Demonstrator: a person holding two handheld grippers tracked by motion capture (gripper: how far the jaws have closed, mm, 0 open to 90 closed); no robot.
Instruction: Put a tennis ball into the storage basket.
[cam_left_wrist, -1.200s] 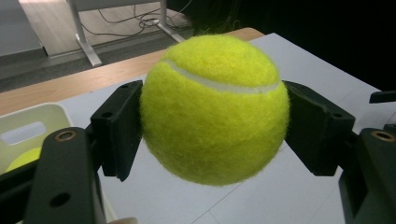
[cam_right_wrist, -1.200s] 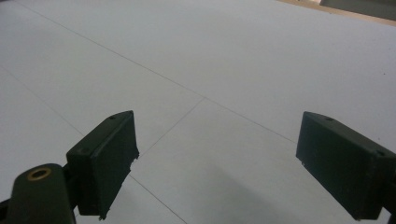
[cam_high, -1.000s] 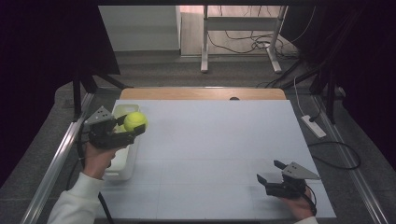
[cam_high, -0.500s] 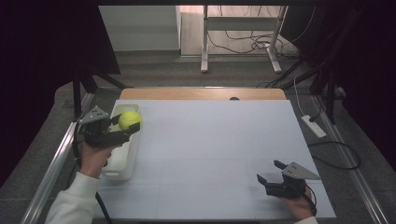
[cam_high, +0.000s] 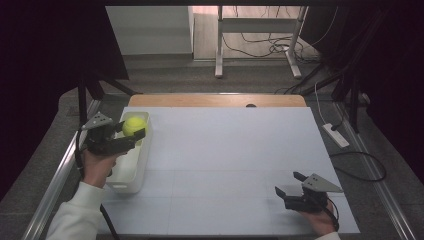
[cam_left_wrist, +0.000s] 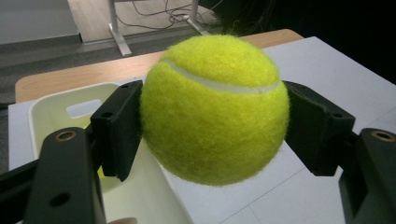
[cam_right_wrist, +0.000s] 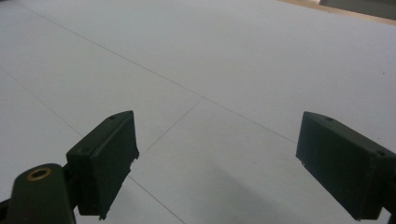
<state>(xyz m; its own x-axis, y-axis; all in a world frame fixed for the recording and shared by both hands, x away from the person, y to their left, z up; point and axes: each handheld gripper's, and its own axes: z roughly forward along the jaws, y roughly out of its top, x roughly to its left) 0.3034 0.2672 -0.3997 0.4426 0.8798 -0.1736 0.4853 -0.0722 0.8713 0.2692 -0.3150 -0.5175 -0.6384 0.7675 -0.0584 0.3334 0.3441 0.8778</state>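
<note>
There is one fuzzy yellow tennis ball (cam_high: 133, 125). The left gripper (cam_high: 127, 131) squeezes it between both black jaws, up in the air over the far end of one white plastic bin (cam_high: 131, 172). The bin sits on the left side of the table. There are two grippers. The right gripper (cam_high: 289, 183) is low at the near right corner, its jaws wide apart with nothing in them. The white table top (cam_high: 230, 160) has thin lines and a wooden far edge. Behind it are a grey floor, cables and dark curtains.
</note>
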